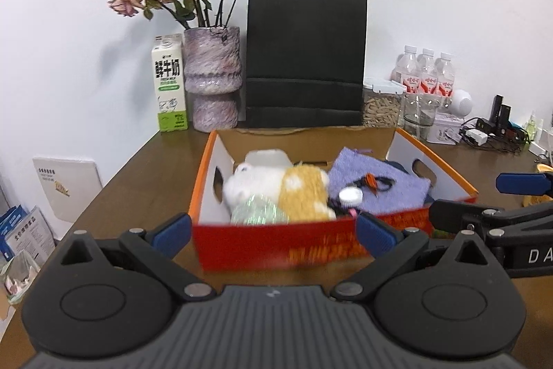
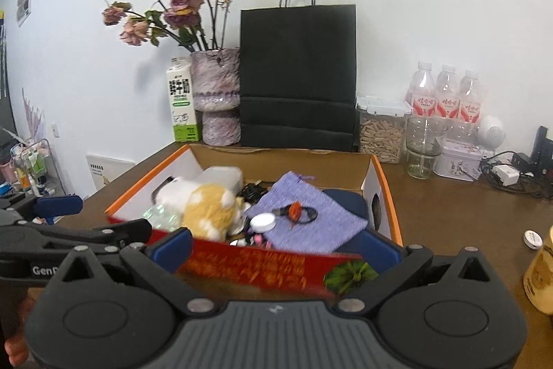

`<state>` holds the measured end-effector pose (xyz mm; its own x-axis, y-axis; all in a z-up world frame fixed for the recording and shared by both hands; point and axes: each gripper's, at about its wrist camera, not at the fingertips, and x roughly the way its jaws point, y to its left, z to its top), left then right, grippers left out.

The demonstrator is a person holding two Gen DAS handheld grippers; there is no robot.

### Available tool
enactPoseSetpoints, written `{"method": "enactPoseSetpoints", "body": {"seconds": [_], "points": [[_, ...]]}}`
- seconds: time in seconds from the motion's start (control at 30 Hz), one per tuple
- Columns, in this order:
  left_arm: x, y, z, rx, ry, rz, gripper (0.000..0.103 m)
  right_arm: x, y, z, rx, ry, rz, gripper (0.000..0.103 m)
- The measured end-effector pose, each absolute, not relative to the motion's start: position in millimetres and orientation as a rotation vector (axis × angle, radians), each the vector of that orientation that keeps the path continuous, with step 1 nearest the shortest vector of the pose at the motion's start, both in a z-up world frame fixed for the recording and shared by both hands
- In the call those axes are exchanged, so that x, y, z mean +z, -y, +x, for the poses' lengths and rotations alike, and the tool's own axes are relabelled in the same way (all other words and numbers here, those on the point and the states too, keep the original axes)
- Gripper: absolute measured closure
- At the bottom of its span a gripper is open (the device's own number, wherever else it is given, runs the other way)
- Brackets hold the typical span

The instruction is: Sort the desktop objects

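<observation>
- The red cardboard box (image 1: 276, 248) sits mid-desk, holding a plush toy (image 1: 283, 192), a purple cloth (image 1: 380, 182) and a white cap (image 2: 262, 222).
- Left gripper (image 1: 273, 230) and right gripper (image 2: 280, 248) are both spread wide, empty, before the box's near wall.
- A black paper bag (image 1: 306, 57) and vase (image 1: 212, 75) stand along the desk's (image 1: 145, 175) back edge.

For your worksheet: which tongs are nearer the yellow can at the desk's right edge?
Right. The right tongs sit at the box front, the yellow can just beside them; the left tongs are further left along the box.
</observation>
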<state>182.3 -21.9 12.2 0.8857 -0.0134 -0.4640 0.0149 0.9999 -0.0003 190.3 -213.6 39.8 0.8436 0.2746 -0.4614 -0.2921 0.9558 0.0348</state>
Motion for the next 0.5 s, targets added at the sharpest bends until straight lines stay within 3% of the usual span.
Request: {"method": "enactPoseSetpoints", "body": {"seconds": [0.5], "points": [[10.8, 11.3, 70.8, 0.017, -0.475, 0.010, 0.000, 34.0, 203.1, 78.1, 0.303, -0.511, 0.013, 0.000]]}}
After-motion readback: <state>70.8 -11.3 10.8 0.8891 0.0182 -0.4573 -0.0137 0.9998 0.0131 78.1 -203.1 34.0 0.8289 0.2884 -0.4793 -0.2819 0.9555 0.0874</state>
